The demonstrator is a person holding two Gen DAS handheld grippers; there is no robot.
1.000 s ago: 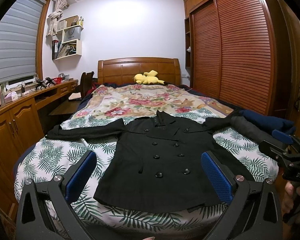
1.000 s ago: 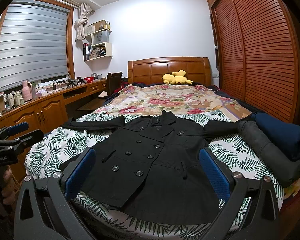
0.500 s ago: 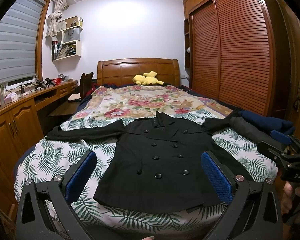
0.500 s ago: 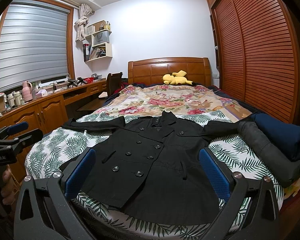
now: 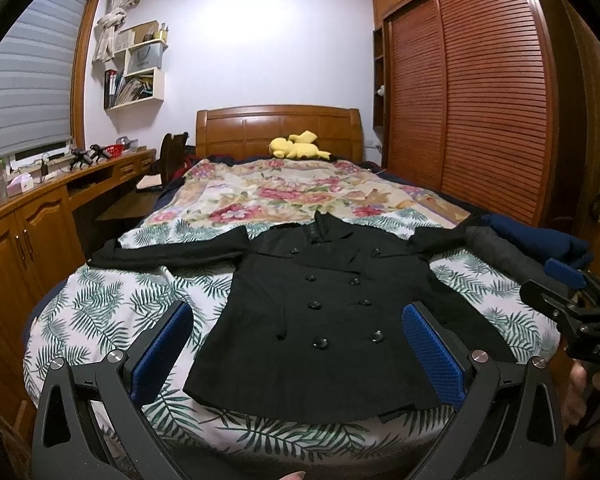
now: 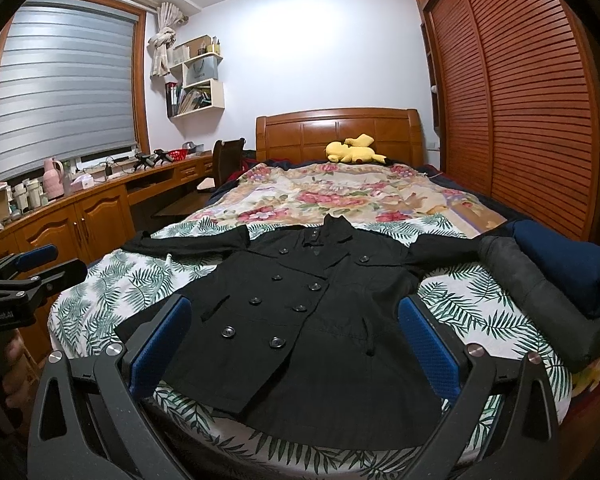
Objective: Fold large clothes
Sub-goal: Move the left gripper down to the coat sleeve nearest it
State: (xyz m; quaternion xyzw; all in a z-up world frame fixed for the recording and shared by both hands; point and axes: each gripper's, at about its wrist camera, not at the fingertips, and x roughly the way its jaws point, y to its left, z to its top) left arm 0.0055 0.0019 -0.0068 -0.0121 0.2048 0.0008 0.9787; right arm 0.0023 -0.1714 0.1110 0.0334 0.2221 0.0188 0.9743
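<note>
Left wrist view: left gripper (image 5: 298,344) hovers, fingers wide, over the black coat (image 5: 324,320) spread flat on the bed (image 5: 100,320). Right wrist view: right gripper (image 6: 296,340) too, fingers wide, empty, above the coat's hem.

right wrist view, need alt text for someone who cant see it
A black double-breasted coat lies flat, sleeves spread, on a leaf-print bed, framed by the open right gripper. Folded dark clothes sit beside it at right, and a yellow plush toy by the headboard.
</note>
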